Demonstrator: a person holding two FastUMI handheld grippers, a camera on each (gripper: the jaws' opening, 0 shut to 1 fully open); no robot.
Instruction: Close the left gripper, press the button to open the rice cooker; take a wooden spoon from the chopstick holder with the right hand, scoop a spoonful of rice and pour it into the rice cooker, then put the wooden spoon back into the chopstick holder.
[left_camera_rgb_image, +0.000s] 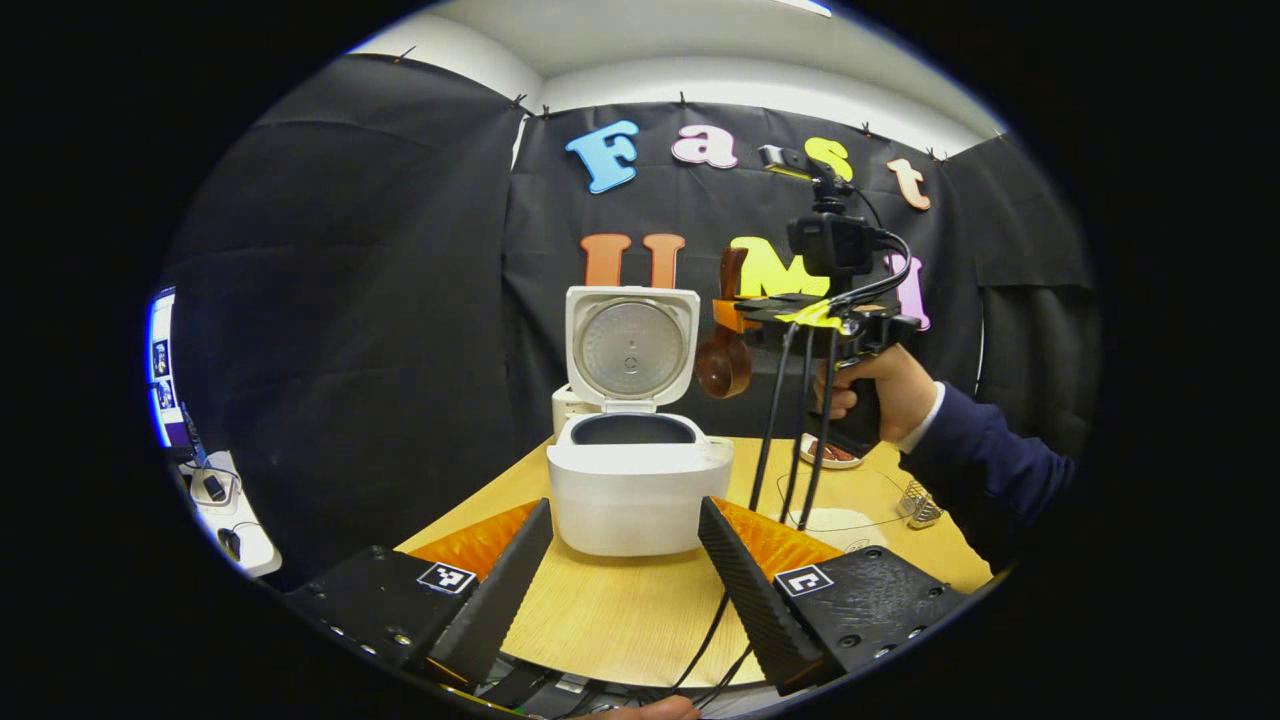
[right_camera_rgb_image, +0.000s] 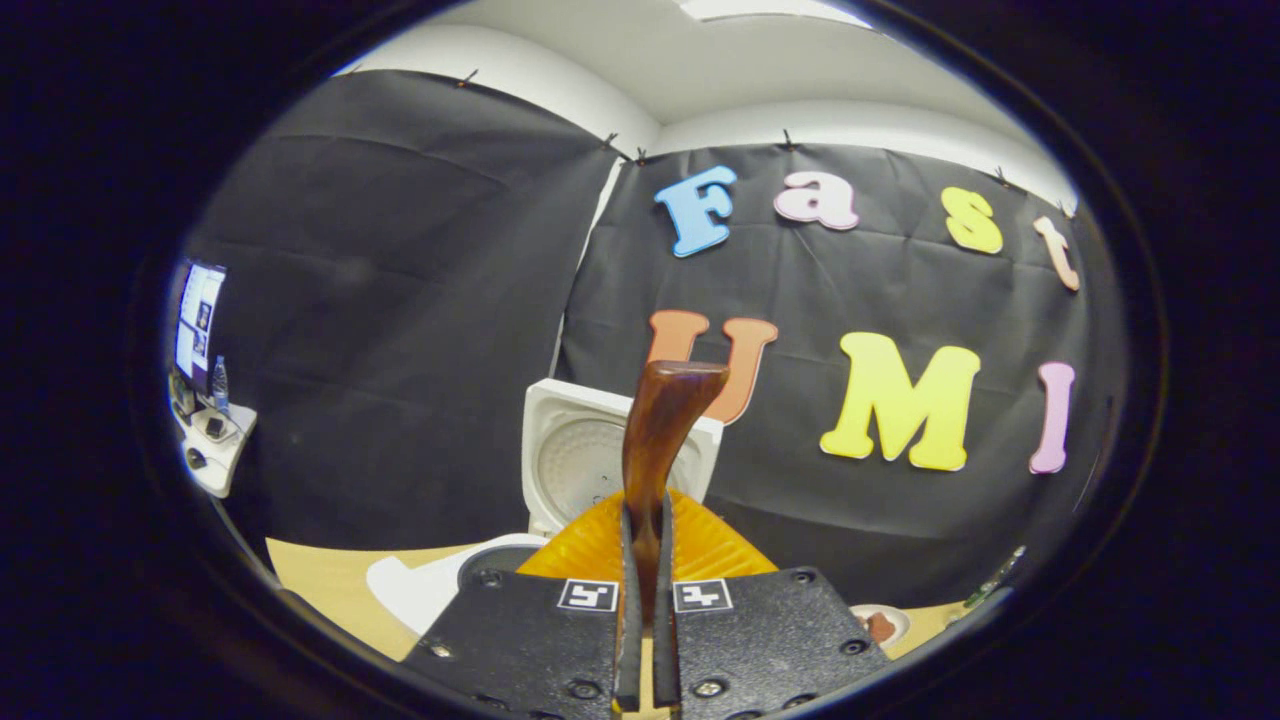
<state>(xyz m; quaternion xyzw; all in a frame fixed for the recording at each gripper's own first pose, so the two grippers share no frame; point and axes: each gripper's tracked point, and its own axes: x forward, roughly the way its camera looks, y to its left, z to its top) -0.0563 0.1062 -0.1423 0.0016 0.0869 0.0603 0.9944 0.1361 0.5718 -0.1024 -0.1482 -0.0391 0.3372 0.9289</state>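
The rice cooker (left_camera_rgb_image: 640, 490) stands near the middle of the wooden desk (left_camera_rgb_image: 620, 610), its lid (left_camera_rgb_image: 630, 345) swung fully up and upright at the back, the dark pot mouth open to the air above. The left tool (left_camera_rgb_image: 625, 575) hangs low in front of it with its two fingers spread wide and nothing between them, a bare strip of desk separating their tips from the cooker's front wall.

To the right of the raised lid, well above the desk, a hand (left_camera_rgb_image: 875, 390) in a dark sleeve (left_camera_rgb_image: 985, 455) holds the right tool (left_camera_rgb_image: 735, 315). In the right gripper view its fingers (right_camera_rgb_image: 628, 600) are pinched narrow on the handle of the wooden spoon (right_camera_rgb_image: 655, 440), which stands up between them. From the left gripper view the spoon's bowl (left_camera_rgb_image: 724, 365) hangs downward just beside the lid's right edge, apart from it, above and to the right of the pot opening.

A small dish (left_camera_rgb_image: 830, 455) sits near the desk's far right edge.
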